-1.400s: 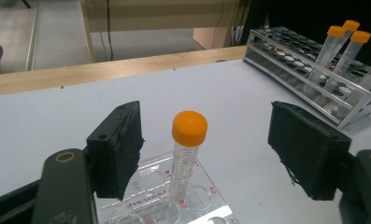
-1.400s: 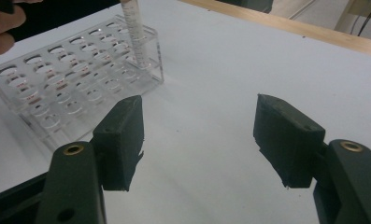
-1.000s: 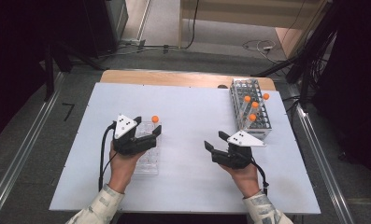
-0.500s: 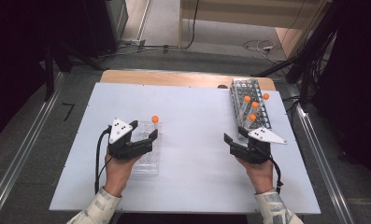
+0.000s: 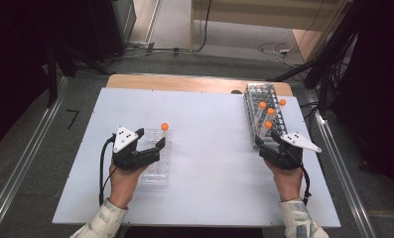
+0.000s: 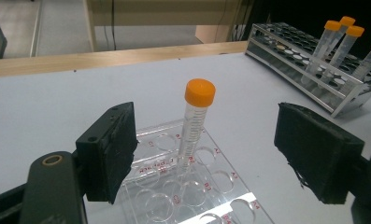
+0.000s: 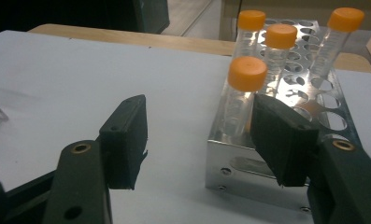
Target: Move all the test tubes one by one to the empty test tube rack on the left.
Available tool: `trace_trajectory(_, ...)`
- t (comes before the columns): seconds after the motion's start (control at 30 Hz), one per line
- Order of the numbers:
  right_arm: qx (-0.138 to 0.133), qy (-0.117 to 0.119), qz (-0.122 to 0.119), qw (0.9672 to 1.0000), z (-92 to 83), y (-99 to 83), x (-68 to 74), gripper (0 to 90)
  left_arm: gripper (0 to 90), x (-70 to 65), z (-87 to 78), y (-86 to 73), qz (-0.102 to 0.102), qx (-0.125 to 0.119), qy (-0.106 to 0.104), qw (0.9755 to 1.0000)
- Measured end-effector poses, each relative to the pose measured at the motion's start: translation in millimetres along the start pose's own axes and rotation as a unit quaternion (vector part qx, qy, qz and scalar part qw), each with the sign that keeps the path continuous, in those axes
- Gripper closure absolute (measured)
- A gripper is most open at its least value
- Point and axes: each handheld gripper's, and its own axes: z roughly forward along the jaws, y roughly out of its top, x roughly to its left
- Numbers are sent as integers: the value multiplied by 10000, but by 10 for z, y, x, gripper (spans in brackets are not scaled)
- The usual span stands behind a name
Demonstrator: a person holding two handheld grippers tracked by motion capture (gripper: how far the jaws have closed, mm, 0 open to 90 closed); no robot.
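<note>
A clear plastic rack (image 5: 157, 166) lies at the table's left with one orange-capped tube (image 5: 164, 127) upright in its far end. My left gripper (image 5: 150, 139) hovers over this rack, open, and the tube (image 6: 195, 121) stands just beyond its pads, untouched. At the right stands a metal rack (image 5: 256, 94) holding several orange-capped tubes (image 5: 268, 125). My right gripper (image 5: 270, 146) is at that rack's near end, open; its jaws have just been closing a little with nothing between them. The nearest tube (image 7: 241, 93) rises just ahead of the right-hand pad (image 7: 281, 135).
The white table top (image 5: 209, 148) lies between the two racks. A wooden strip (image 5: 184, 82) runs along the far edge. Cables and dark stands crowd the floor beyond at the right. The metal rack (image 6: 304, 65) is far off in the left gripper view.
My right gripper has moved right across the table to the near end of the metal rack. The left gripper has stayed over the clear rack.
</note>
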Motion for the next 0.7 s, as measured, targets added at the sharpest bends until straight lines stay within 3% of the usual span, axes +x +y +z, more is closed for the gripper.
trace_trajectory(0.2,-1,-226,153,9996,75,0,-85,396,208,-9,7,-6,15,20,-4,10000)
trace_trajectory(0.33,6,-370,246,9990,166,-7,-140,489,208,-8,14,-9,13,27,0,10000)
trace_trajectory(0.7,21,-410,135,9991,318,-32,-139,603,208,-5,27,-20,8,33,5,10000)
